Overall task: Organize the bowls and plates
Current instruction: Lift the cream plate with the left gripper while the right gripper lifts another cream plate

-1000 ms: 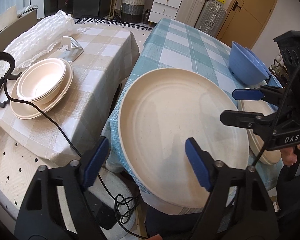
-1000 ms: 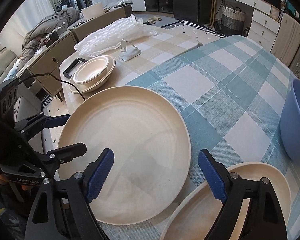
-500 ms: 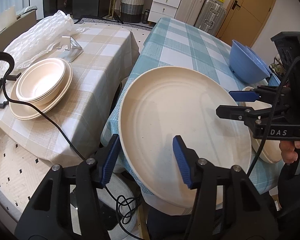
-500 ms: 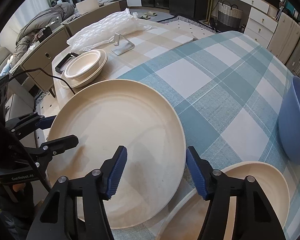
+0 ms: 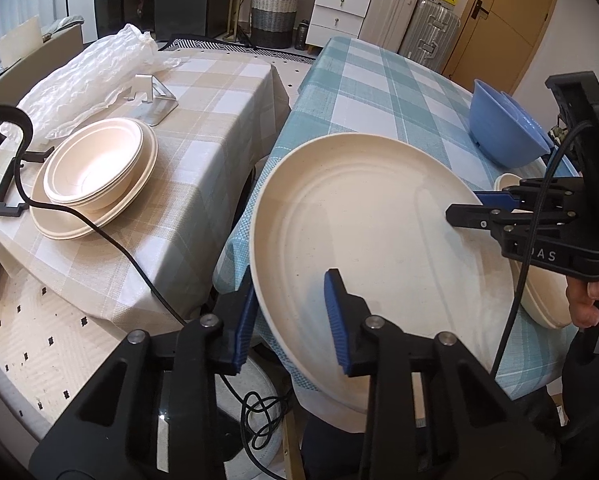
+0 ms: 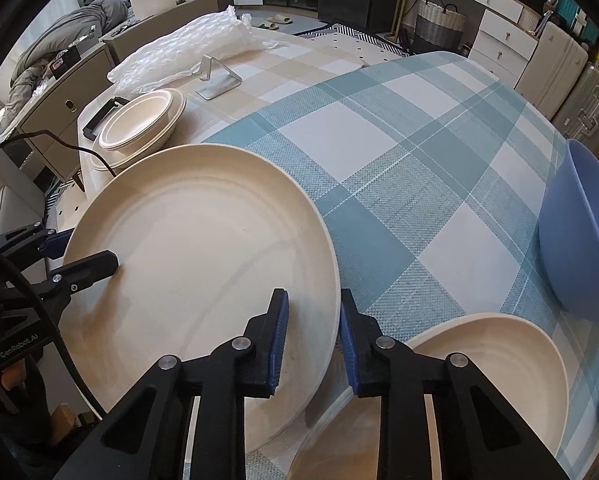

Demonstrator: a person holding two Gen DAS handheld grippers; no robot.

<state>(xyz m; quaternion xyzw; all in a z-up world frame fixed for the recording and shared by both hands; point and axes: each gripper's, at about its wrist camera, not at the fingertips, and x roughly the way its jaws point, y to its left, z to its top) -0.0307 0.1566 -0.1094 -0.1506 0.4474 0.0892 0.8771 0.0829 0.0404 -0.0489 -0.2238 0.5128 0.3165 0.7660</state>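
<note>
A large cream plate (image 5: pixel 363 232) lies on the teal checked table, overhanging its near edge; it also shows in the right wrist view (image 6: pixel 203 256). My left gripper (image 5: pixel 289 320) straddles the plate's left rim, one finger under and one over, jaws narrowed close to the rim. My right gripper (image 6: pixel 311 336) straddles the opposite rim, jaws close on either side. A second cream plate (image 6: pixel 499 364) lies beside it. A blue bowl (image 6: pixel 579 232) stands further right. Stacked cream bowls on a plate (image 5: pixel 95 172) sit on the beige table.
The beige checked table (image 5: pixel 203 92) stands left of the teal one with a gap between them. It holds bubble wrap (image 5: pixel 83 76), a metal stand (image 5: pixel 151 100) and a black cable (image 5: pixel 111 236). Drawers and suitcases line the far wall.
Both grippers have moved in onto the large plate's opposite rims and their jaws have narrowed steadily from wide open to close around the rim. The plate's far side looks slightly raised.
</note>
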